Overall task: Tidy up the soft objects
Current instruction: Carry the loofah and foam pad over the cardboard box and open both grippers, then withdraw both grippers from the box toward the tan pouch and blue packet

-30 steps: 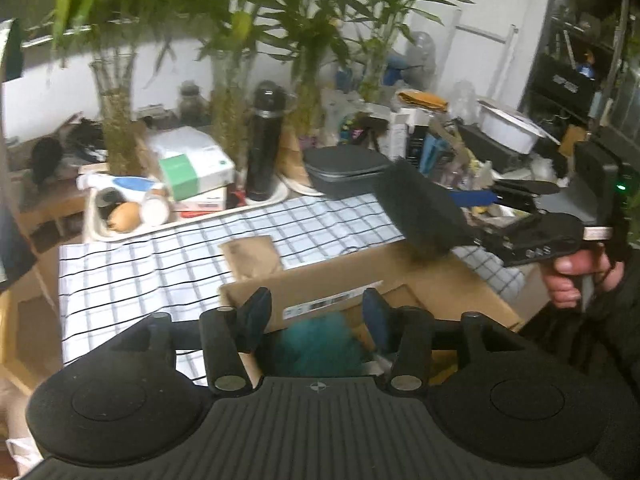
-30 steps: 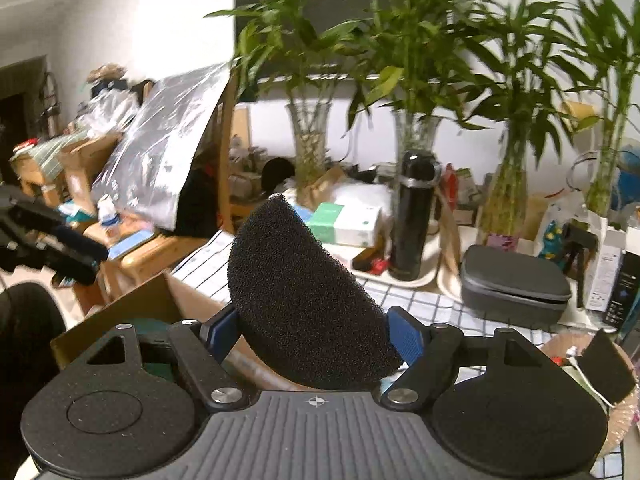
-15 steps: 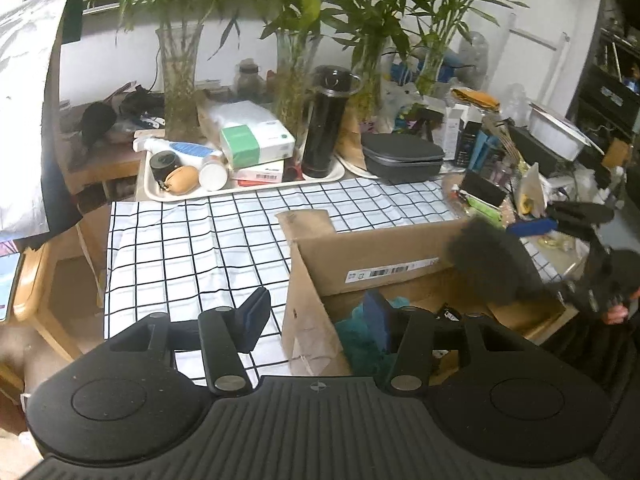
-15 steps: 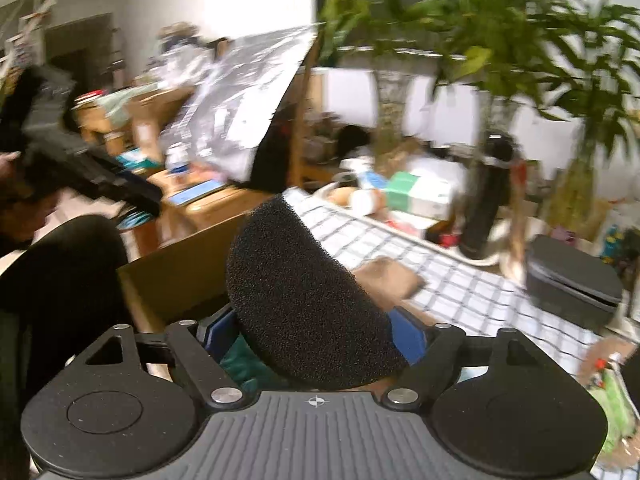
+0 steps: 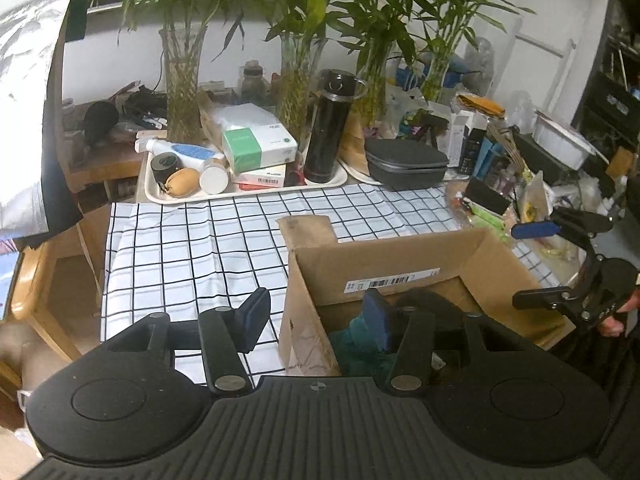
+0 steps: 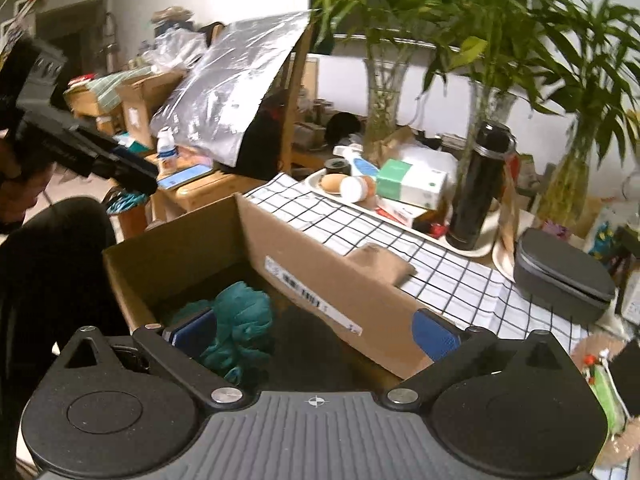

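Note:
An open cardboard box (image 5: 400, 256) stands on the checked tablecloth; it also shows in the right wrist view (image 6: 304, 276). A teal fluffy soft thing (image 6: 240, 324) lies inside it, also seen in the left wrist view (image 5: 360, 344). A dark foam sponge (image 6: 316, 348) lies beside it on the box floor. My left gripper (image 5: 316, 316) is open and empty, straddling the box's left wall. My right gripper (image 6: 314, 330) is open and empty above the box; in the left wrist view it (image 5: 536, 264) hangs at the box's right end.
A white tray (image 5: 248, 192) with a green-and-white carton, bottles and a black flask (image 5: 328, 132) stands behind the box. A grey case (image 5: 404, 160) lies to its right. Vases of bamboo line the back. Clutter fills the table's right edge. A wooden chair (image 5: 44, 264) stands left.
My right gripper has opened and let go of the dark foam sponge, which now lies in the box. My left gripper has drawn back and left a little.

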`<state>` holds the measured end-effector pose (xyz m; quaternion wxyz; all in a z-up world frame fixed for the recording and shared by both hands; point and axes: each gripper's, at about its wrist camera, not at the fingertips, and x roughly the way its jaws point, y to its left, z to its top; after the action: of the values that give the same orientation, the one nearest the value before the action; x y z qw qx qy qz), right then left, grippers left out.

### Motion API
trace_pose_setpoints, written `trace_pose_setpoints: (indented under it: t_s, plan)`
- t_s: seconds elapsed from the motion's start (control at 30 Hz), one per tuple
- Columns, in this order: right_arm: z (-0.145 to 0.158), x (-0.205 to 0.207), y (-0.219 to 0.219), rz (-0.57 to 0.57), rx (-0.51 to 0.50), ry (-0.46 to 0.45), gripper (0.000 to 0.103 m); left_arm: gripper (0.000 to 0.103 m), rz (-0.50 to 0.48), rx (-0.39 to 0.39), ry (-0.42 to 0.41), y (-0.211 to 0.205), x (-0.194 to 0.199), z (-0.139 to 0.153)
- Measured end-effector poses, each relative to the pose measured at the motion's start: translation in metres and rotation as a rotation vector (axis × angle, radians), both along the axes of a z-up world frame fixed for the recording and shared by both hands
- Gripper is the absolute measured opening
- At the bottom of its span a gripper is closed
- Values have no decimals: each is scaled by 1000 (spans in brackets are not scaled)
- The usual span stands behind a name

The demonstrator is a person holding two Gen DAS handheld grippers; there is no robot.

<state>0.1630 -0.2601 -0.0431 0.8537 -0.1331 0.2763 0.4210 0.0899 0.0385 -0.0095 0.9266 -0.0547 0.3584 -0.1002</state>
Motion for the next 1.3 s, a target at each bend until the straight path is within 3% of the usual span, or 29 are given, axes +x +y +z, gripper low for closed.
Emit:
trace_pose_setpoints:
  t_s: [0.17, 0.37, 1.3]
  plan:
    - [-1, 5, -1, -28, 4, 8, 103, 50, 25, -23, 13, 2, 5, -2]
    - [3, 6, -2, -77, 18, -50, 103, 50, 26, -12, 14, 1, 8, -2]
    - [-6, 41, -24, -351, 13, 21, 103, 50, 1, -19, 17, -7, 28, -13]
